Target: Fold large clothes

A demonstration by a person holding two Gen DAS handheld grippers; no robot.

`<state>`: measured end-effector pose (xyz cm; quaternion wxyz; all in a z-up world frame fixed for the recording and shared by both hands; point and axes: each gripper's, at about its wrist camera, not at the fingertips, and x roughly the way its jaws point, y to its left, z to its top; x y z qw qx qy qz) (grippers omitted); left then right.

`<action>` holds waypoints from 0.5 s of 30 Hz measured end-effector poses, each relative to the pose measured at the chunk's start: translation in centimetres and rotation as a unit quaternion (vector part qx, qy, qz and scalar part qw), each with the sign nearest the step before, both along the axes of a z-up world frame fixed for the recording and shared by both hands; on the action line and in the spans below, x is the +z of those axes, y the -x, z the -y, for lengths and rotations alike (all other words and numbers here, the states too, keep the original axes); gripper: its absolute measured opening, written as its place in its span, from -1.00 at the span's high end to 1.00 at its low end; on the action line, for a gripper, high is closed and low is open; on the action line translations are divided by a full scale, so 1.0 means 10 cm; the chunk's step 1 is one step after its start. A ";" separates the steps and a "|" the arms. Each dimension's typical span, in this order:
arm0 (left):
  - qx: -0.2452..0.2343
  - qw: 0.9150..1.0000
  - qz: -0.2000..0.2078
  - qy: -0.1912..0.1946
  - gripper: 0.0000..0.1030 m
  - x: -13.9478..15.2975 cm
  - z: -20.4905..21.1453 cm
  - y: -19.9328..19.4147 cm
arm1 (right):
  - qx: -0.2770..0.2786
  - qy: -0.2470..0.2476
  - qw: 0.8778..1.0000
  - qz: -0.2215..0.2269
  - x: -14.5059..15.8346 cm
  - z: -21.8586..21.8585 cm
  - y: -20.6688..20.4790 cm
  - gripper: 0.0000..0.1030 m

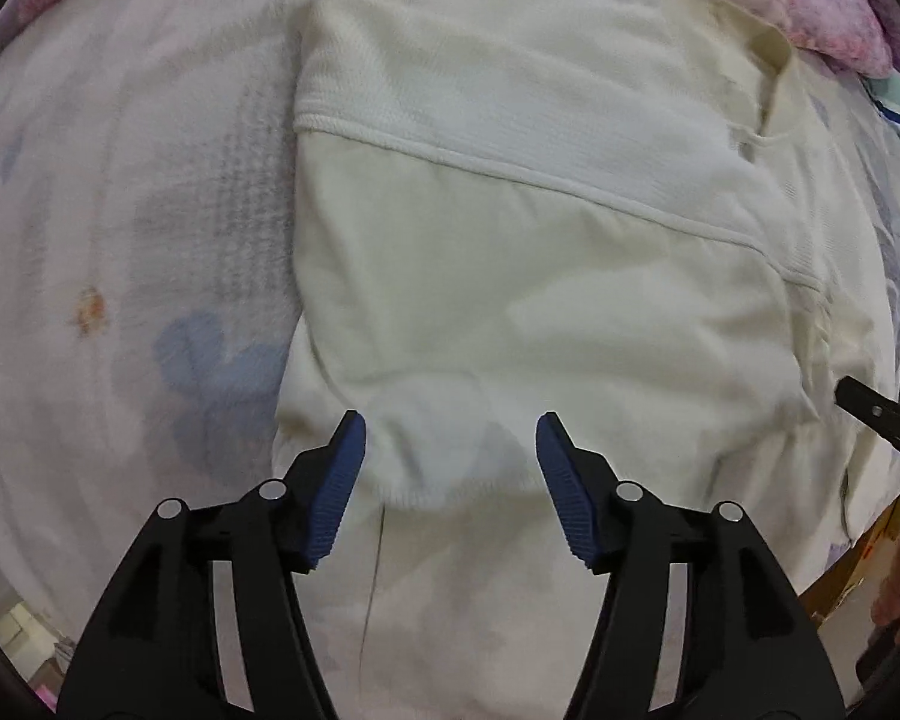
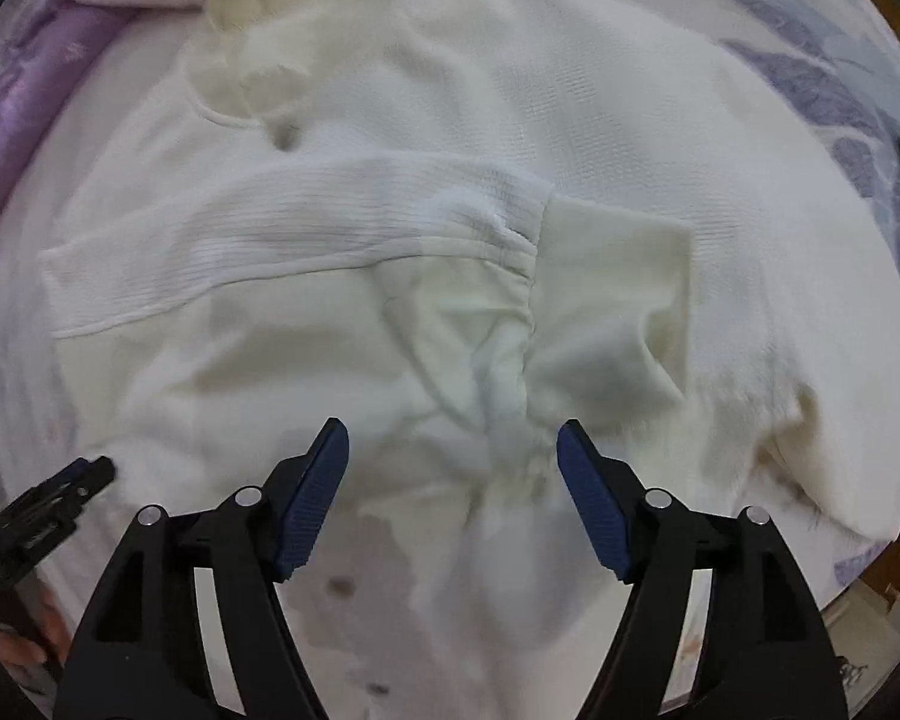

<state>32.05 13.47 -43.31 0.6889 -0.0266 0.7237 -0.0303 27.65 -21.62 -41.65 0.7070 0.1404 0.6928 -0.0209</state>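
cream-white knit sweater [image 1: 510,192] – flat on pale floral bedsheet [image 1: 120,210], collar at far end, long axis away from cams | L gripper [image 1: 450,450] spread wide over near hem | R gripper [image 2: 453,450] spread, holds nothing – over folded sleeve

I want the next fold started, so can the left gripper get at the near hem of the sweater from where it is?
Probably yes. The left gripper has its jaws open, with the near hem of the sweater lying between them and nothing over it.
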 end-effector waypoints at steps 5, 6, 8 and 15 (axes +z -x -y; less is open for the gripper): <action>-0.009 1.000 0.012 -0.012 -0.21 0.51 0.07 0.23 | 0.014 -0.012 1.000 0.022 0.55 -0.08 0.35 -0.34; -0.011 1.000 0.016 -0.016 -0.27 0.62 0.09 0.30 | 0.020 -0.018 0.999 0.032 0.71 -0.05 0.44 -0.34; -0.019 0.999 0.029 -0.026 -0.32 0.90 0.22 0.53 | 0.032 -0.022 0.998 0.048 0.87 -0.33 0.70 -0.35; -0.002 0.998 0.069 -0.013 -0.45 1.64 0.27 1.42 | 0.045 -0.036 0.995 0.075 1.55 -0.32 1.27 -0.56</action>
